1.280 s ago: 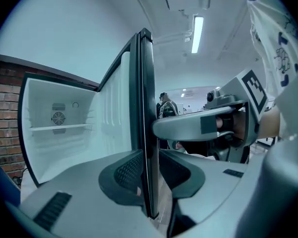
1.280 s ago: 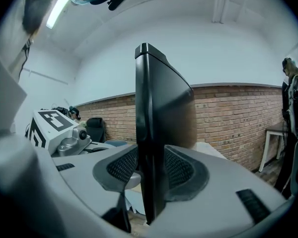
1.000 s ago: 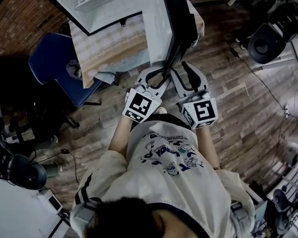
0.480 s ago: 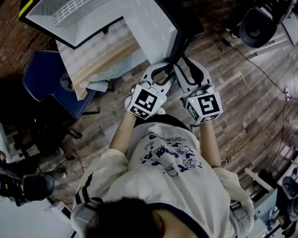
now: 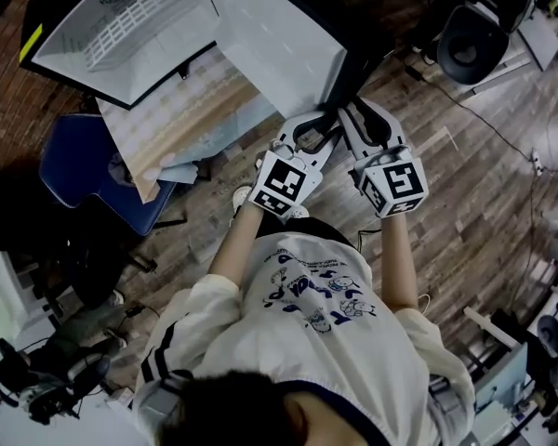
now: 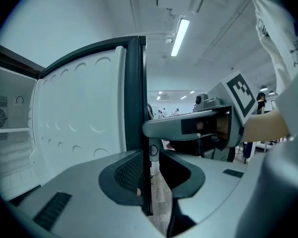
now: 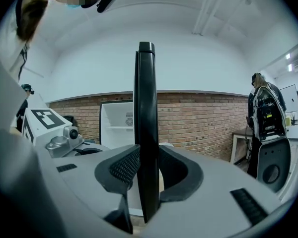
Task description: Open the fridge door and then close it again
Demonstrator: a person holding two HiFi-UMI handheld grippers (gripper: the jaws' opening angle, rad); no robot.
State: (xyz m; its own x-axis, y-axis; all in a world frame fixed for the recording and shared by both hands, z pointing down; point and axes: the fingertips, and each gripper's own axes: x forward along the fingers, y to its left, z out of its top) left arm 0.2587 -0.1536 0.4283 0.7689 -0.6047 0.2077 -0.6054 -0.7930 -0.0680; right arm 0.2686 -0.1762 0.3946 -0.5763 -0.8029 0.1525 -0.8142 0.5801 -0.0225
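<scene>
The right gripper (image 7: 146, 175) is clenched on the door (image 7: 145, 108). Both ribbed pads (image 7: 125, 167) press its dark free edge, which stands upright between the jaws and runs out above them. The left gripper (image 6: 149, 175) grasps the same edge just beside it. Its left pad lies flat on the door, while the other pad, seen at a slant, seems to touch but may sit a hair off. From above, the two grippers meet at the edge in a narrow V, the left on the side of the white inner face and the right on the outer side.

The door stands wide open, its long axis vertical, and it runs away from the jaws towards its hinged side. The fridge (image 5: 121, 26), white inside, lies beyond the jaws and to their left. Closing it, I judge, means swinging the held edge leftward towards the fridge. The left gripper is on the inner side, so it is the nearer of the two.

Farther off are a blue chair (image 5: 84, 156), the plank floor (image 5: 465, 212) and a brick wall (image 7: 203, 118).
</scene>
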